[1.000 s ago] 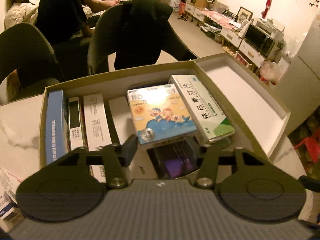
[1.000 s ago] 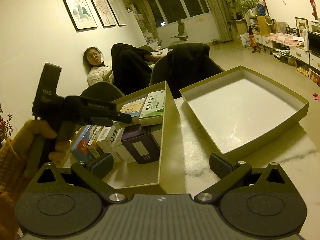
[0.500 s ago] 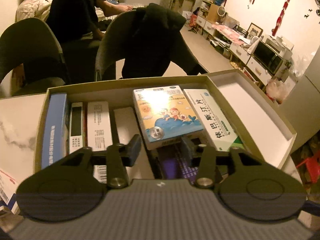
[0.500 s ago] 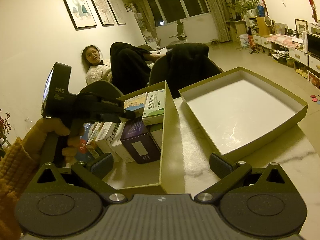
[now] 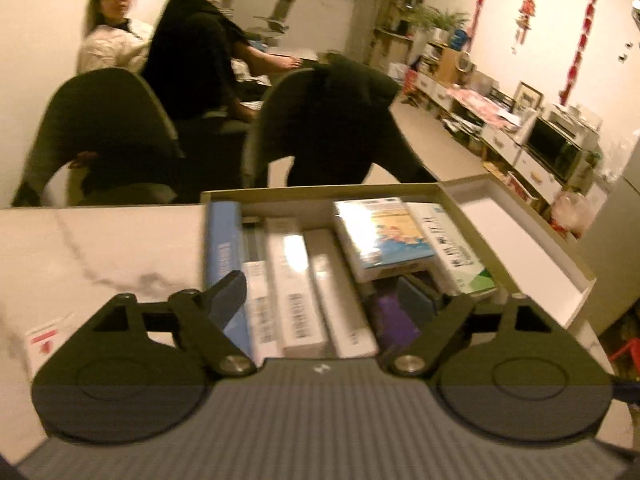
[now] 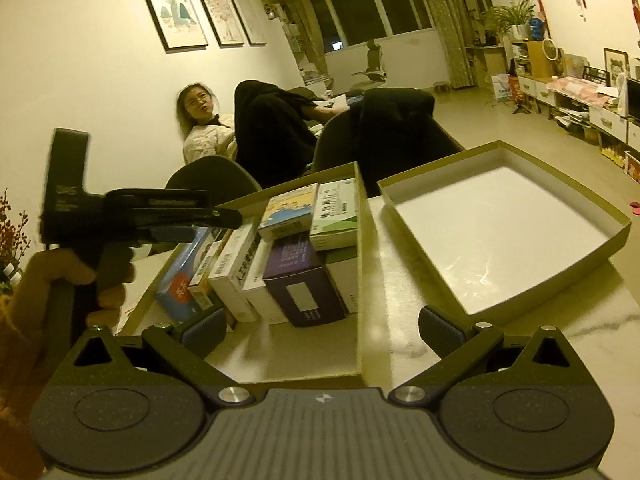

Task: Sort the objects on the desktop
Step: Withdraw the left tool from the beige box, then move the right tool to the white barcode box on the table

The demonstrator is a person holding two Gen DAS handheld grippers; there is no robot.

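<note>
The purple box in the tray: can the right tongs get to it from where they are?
Probably yes. The purple box stands at the near end of the row, the right tongs are open, and only the tray's low wall lies between.

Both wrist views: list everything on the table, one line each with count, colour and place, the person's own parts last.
Shallow tan cardboard box: one, tan, on the table, packed with cartons.
Empty tan cardboard lid: one, white inside, beside the box.
Dark purple carton: one, purple, in the box near its front.
Cartoon-printed carton: one, yellow and blue, lying on top.
White-and-green carton: one, beside the cartoon carton.
Tall blue carton: one, blue, at the box's outer side.
White marble table: one, white.
Left hand-held gripper: one, black, jaws opening, nothing gripped, above the box.
Right hand-held gripper: one, black, open, at the box's front.
</note>
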